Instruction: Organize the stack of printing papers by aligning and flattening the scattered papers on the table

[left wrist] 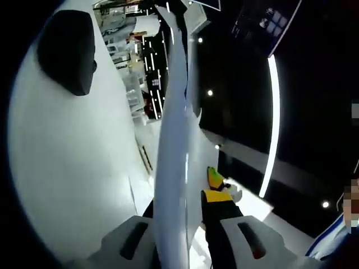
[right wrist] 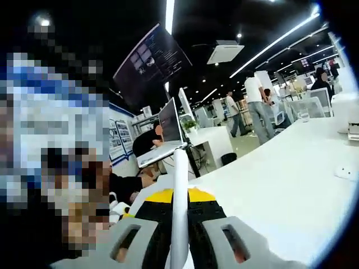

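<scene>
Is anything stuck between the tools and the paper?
No. The stack of papers stands on edge right between the left tool's jaws, and the same white edge runs between the right tool's jaws. Nothing visible sits between them. The white table beyond looks bare.

A white surface (right wrist: 291,185) is seen in the right gripper view, stretching from beside the jaws toward the far right. A small white object (right wrist: 346,172) lies on it near the right edge; what it is cannot be told. A stacked item (right wrist: 353,131) rests at the far right edge, partly cut off. Further back, an open laptop (right wrist: 164,137) is seen raised on a separate white desk (right wrist: 210,140). In the left gripper view, the white surface (left wrist: 67,168) is shown rolled on its side, and a black rounded object (left wrist: 67,51) lies on it toward the upper left.
</scene>
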`<act>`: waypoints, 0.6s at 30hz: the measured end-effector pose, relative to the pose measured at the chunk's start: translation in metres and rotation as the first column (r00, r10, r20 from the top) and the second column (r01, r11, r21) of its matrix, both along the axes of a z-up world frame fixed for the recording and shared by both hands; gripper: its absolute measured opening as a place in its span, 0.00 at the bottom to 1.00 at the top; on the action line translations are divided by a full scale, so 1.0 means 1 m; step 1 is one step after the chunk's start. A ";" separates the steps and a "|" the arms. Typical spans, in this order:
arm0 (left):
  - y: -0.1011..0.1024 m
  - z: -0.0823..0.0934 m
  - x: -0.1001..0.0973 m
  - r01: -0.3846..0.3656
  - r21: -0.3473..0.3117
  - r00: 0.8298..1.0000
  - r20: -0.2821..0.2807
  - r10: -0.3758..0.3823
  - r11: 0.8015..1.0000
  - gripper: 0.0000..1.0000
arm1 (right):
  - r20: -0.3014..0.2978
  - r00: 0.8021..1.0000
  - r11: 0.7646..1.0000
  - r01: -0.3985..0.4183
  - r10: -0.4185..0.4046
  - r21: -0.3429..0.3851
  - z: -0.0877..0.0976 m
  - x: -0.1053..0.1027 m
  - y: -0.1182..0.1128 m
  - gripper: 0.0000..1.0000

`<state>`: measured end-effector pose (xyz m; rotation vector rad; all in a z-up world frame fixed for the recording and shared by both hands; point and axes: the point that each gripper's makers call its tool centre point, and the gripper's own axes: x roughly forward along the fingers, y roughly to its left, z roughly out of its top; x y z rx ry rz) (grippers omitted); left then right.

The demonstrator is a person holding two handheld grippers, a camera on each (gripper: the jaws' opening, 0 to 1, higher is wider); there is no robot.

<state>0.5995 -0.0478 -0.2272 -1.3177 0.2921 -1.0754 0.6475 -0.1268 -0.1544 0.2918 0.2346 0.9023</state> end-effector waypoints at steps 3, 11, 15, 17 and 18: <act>0.000 0.000 0.000 0.004 0.001 1.000 0.001 -0.004 1.000 0.17 | 0.003 1.000 1.000 -0.014 0.014 -0.017 -0.003 -0.001 0.014 0.03; 0.000 -0.001 -0.001 0.004 0.003 1.000 0.002 -0.004 1.000 0.17 | 0.006 0.998 0.996 -0.062 0.062 -0.069 -0.010 0.002 0.043 0.03; 0.000 -0.001 -0.001 -0.002 0.005 1.000 0.003 0.002 1.000 0.17 | -0.014 0.995 0.992 -0.104 0.103 -0.068 -0.013 0.006 0.055 0.03; -0.001 -0.001 -0.001 -0.002 0.009 1.000 0.006 0.002 1.000 0.17 | -0.007 0.994 0.991 -0.111 0.111 -0.078 -0.014 0.005 0.061 0.03; -0.001 -0.001 -0.001 -0.002 0.009 1.000 0.007 0.002 1.000 0.17 | -0.009 0.993 0.989 -0.120 0.119 -0.085 -0.015 0.007 0.062 0.03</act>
